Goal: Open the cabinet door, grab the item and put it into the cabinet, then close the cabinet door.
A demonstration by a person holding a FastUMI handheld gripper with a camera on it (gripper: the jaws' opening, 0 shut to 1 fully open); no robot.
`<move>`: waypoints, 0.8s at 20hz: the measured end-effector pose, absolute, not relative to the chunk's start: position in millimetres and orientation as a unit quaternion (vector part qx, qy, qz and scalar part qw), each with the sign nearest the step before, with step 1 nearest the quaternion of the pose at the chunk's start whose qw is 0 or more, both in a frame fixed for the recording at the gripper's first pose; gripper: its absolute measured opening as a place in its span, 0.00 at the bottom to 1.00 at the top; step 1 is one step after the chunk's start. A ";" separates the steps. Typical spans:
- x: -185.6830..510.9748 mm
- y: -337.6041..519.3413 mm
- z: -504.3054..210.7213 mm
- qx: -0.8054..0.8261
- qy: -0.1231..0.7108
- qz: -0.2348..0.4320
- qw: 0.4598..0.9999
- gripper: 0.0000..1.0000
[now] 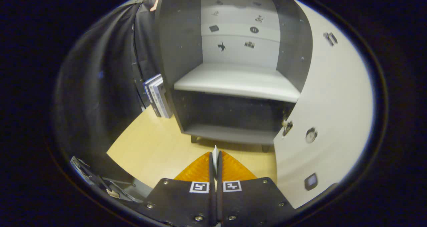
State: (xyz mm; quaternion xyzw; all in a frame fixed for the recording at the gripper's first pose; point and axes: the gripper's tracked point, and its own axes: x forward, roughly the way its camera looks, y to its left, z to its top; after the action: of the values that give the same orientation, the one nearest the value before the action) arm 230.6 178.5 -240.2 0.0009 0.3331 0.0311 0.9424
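The cabinet door (327, 97) is open at right. The gripper (215, 155) pinches a thin white item (215, 152) between fingers pressed together, near the cabinet (233, 83). Next, probably: carry it fwd onto the shelf (237, 82), then release.

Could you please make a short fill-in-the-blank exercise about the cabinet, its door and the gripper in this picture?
1. The cabinet door stands ____.
2. The gripper holds a thin white item with its fingers ____ on it.
3. The white shelf inside the cabinet is ____.
4. Beside the cabinet, some ____ stand upright on the wooden table.

Missing words: open; shut; empty; books
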 end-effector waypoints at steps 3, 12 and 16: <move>268.8 170.8 -182.9 0.008 0.290 0.030 0.956 0.00; 372.1 144.7 -153.5 0.034 0.285 0.002 0.958 0.01; 405.4 144.9 -161.2 0.039 0.310 0.001 0.950 0.01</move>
State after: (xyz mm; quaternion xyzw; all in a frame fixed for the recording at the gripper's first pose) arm 405.4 144.9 -161.2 0.0388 0.3104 0.0008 0.9498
